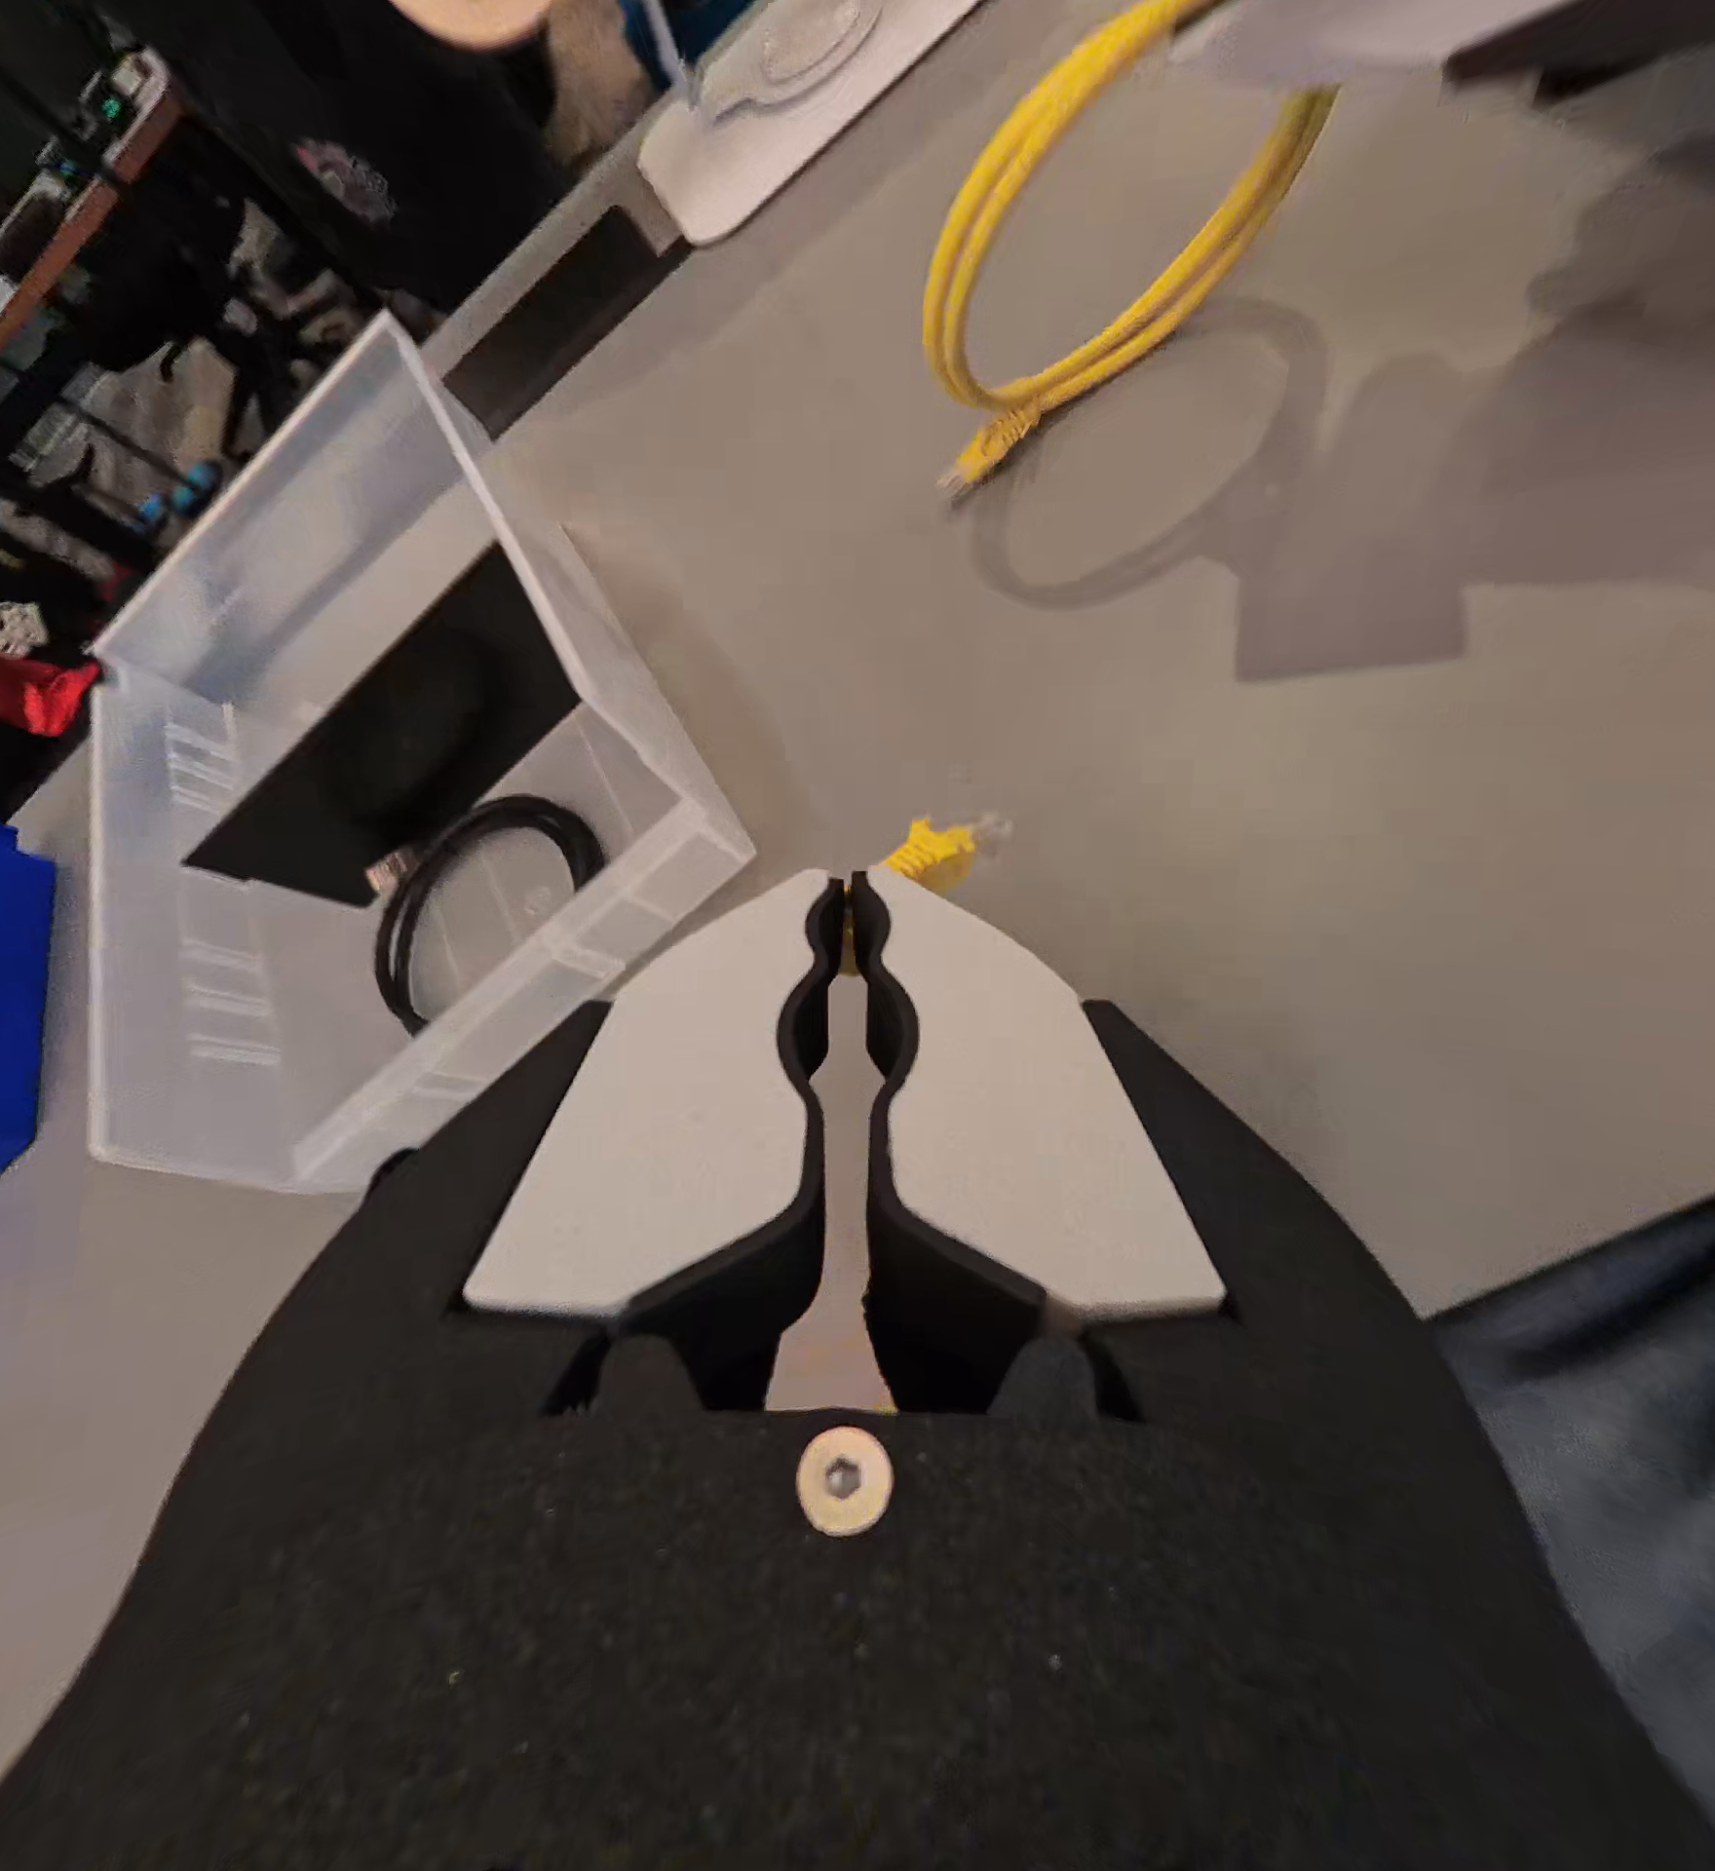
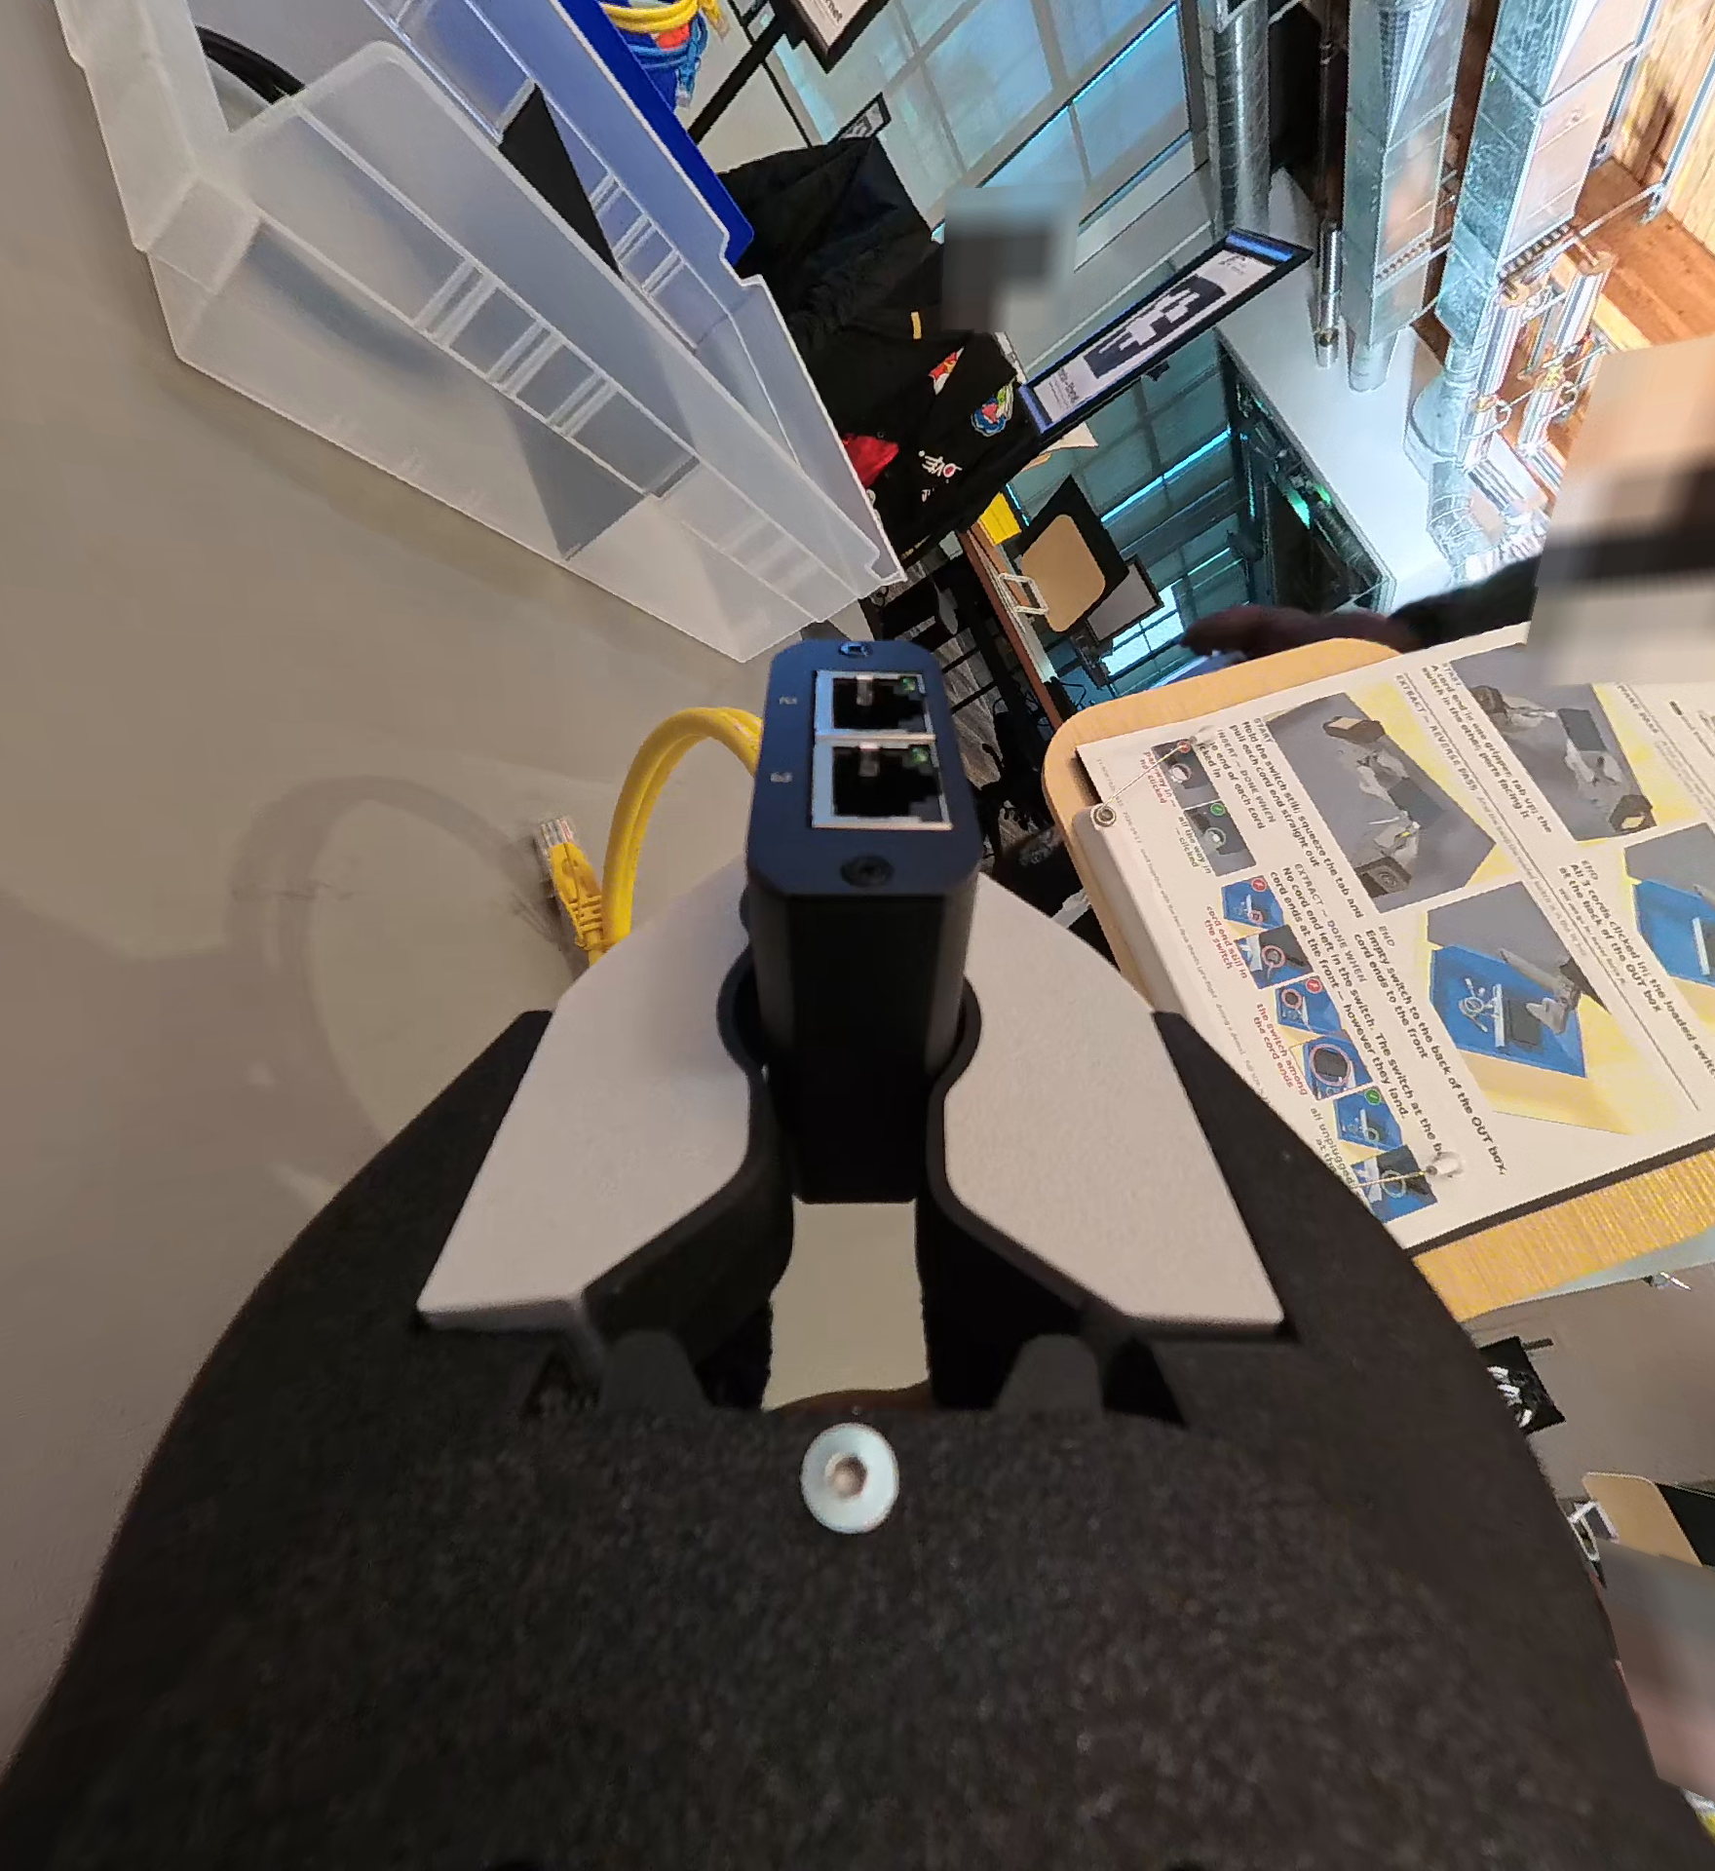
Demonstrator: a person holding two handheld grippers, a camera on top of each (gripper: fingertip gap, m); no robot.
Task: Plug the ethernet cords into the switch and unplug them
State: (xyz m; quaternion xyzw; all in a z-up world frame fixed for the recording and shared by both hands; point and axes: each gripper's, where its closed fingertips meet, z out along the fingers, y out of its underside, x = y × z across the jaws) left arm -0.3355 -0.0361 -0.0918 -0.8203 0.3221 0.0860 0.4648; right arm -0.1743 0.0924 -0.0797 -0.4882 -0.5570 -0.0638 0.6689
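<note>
- Left gripper is pinched nearly closed on the yellow ethernet cord, just behind its plug; a sliver of yellow shows between the pads, and the plug tip pokes out past the fingertips, off to the right.
- Right gripper clamps the dark blue switch by its body, w/ both pads pressed on its sides. The port face points away from the camera, and both ports are empty.
- Step in hand, as I read it: insert phase. The first cord end has been picked up but nothing is plugged in yet.
- Next move calls for bringing the plug to a port on the switch, squaring it w/ the opening, clip on the right side, then pushing straight in. The plug sits skewed in the grip, so it may need re-aiming.
- Rest of the cord lies looped on the grey table, behind the switch, w/ its other plug lying free to the left of the switch.
- Clear plastic bin sits on the table, up-left of the switch in the right wrist view. It holds a coiled black cable and a dark flat item, which I can't ID.
- Blue bin sits beyond the clear one. Its contents aren't clear.
</note>
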